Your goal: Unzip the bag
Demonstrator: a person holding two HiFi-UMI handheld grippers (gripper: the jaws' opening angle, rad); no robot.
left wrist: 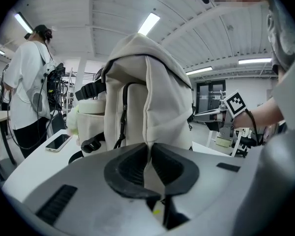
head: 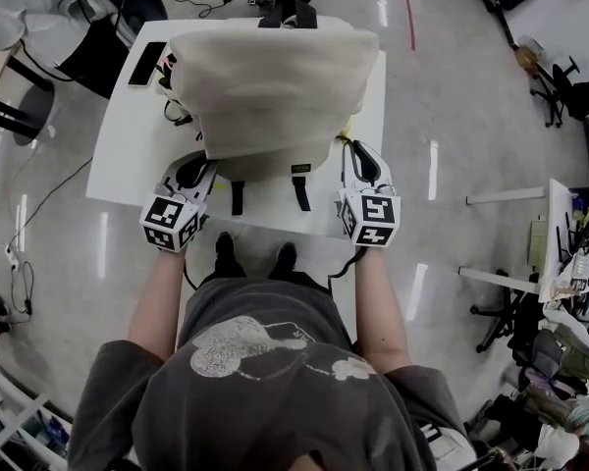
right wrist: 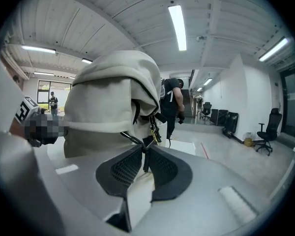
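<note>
One cream bag (head: 275, 86) sits upright on the white surface (head: 128, 155), soft and slumped, its top flopping forward over the body. A black zip line (left wrist: 124, 117) runs down its side in the left gripper view, and two black straps (head: 301, 192) dangle off the bag's near edge at 6 o'clock. From the right gripper view the bag (right wrist: 108, 102) shows a dark seam curving under that folded-over top, and a thin black zipper pull (right wrist: 132, 139) trails down off its lower corner.

Now the grippers, both right up against it. The left gripper (head: 198, 165) is tucked in at the bag's 7 o'clock corner. Its own view has the jaws of the left gripper (left wrist: 148, 149) nearly together, with a fold of the bag's (left wrist: 147, 97) cream fabric pinched between the pads. The right gripper (head: 353, 150) is at the 5 o'clock corner. There the right gripper (right wrist: 144, 151) has its jaws drawn close too, nipping the zipper pull, which stands as a dark strip between the pads.

Further out, a phone (head: 147, 64) lies flat on the surface at the bag's 10 o'clock, just beside it.
</note>
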